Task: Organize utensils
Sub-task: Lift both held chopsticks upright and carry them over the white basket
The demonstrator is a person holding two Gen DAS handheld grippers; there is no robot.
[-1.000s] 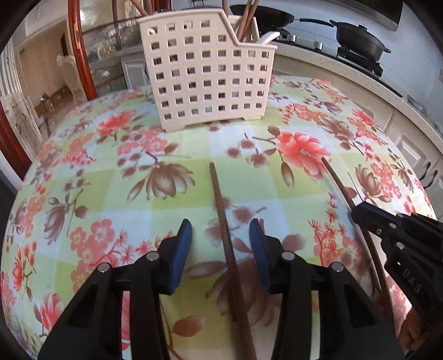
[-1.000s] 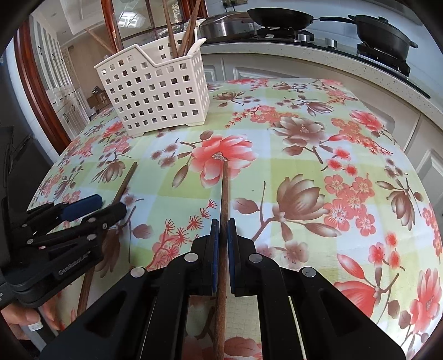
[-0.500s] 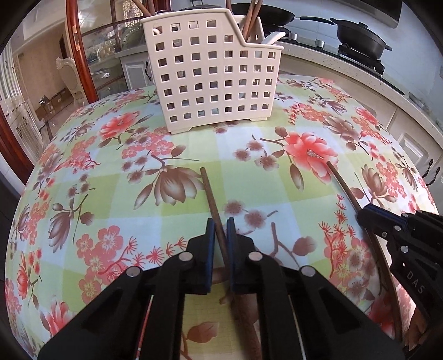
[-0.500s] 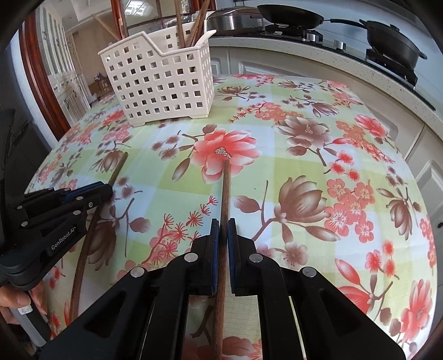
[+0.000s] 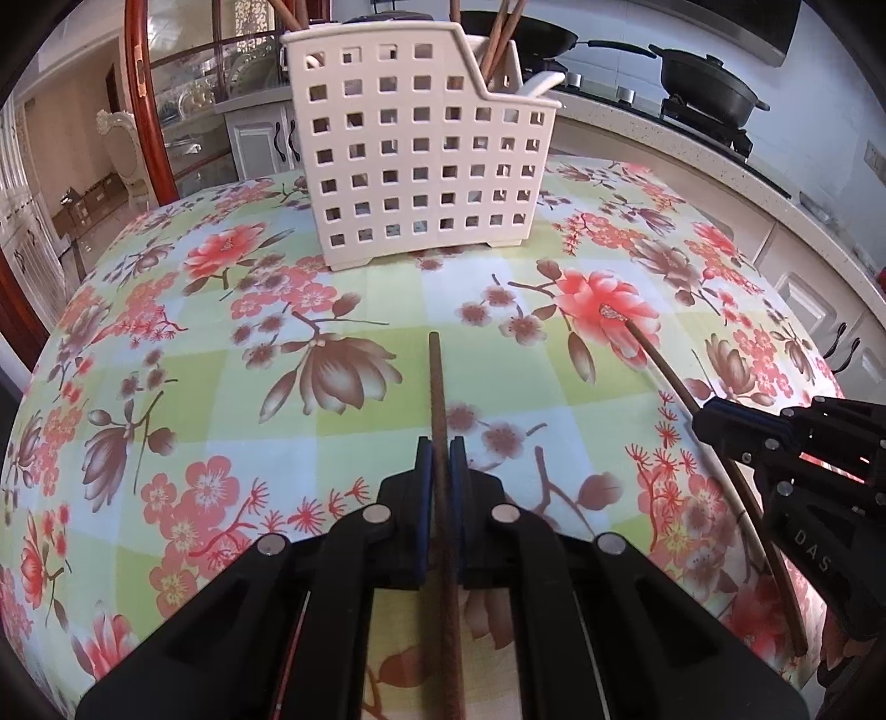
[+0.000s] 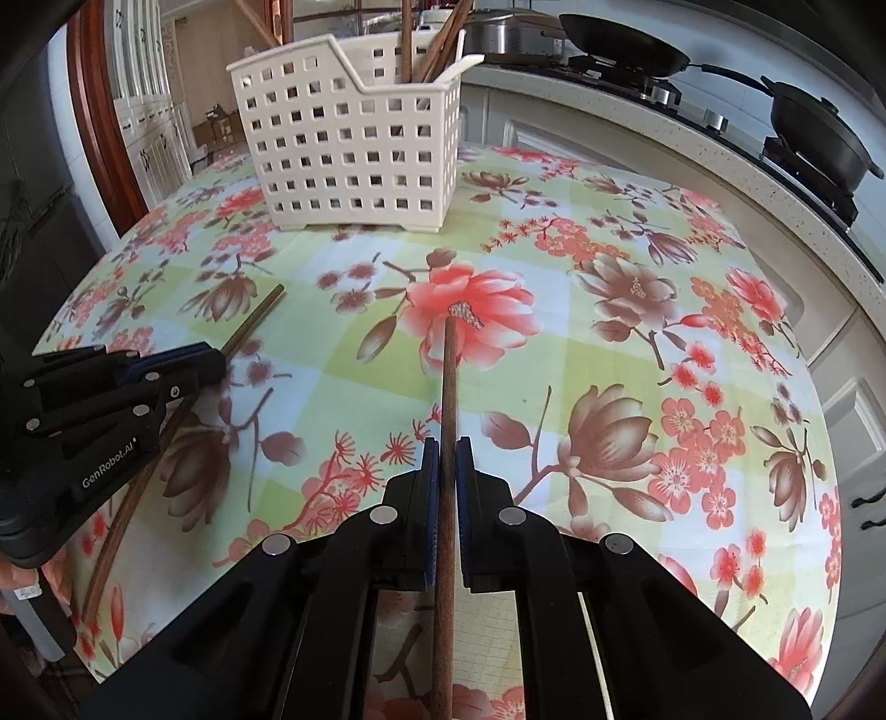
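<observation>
A round table draped in a floral cloth of red and brown blossoms on green and white checks point(image 5: 343, 387) fills both views. A cream perforated plastic utensil basket point(image 5: 421, 160) stands upright at the upper centre of the left wrist view and at the upper left of the right wrist view point(image 6: 354, 138); brown chopsticks point(image 6: 437, 44) are seen standing in it, leaning out above its rim.

The left gripper point(image 5: 441, 459), black with blue pads, is seen at the lower centre of its own view, its jaws having just been closing and now clamped on a dark brown wooden chopstick point(image 5: 437, 387). The stick's long axis runs up the frame, its free tip pointing toward the basket. In the right wrist view the same gripper point(image 6: 213, 357) appears at the left edge, with the stick point(image 6: 260, 315) slanting to the upper right.

The right gripper point(image 6: 447, 459) is pressed tight on a second dark brown chopstick point(image 6: 449, 376), whose axis is nearly vertical in the frame, its tip lying over a red blossom. In the left wrist view this gripper point(image 5: 703, 423) enters from the right, its stick point(image 5: 659, 360) slanting to the upper left.
</observation>
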